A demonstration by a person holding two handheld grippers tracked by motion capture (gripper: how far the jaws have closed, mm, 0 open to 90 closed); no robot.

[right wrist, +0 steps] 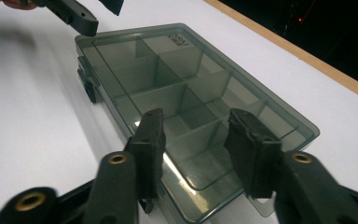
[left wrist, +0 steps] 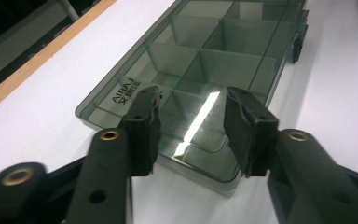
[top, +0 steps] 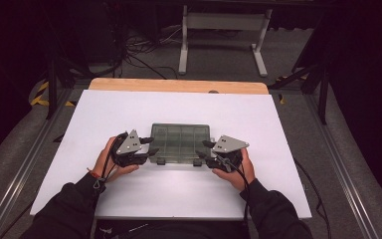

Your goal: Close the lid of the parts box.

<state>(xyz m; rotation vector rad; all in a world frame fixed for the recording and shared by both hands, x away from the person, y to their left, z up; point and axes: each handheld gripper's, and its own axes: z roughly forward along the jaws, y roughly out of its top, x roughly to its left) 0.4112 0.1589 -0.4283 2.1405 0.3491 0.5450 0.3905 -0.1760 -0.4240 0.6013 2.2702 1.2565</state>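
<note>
I have the see-through box (top: 180, 141) lying flat in the middle of the white tabletop (top: 129, 107), lid shut, with my left gripper (left wrist: 191, 121) at one end and my right gripper (right wrist: 196, 140) at the other. Both sets of fingers are wide and hold nothing. If I push unevenly, the smooth box could slide or spin away.

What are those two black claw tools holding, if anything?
Nothing. The left gripper and right gripper stand open at either end of the smoky translucent plastic compartment box, clamping nothing.
</note>
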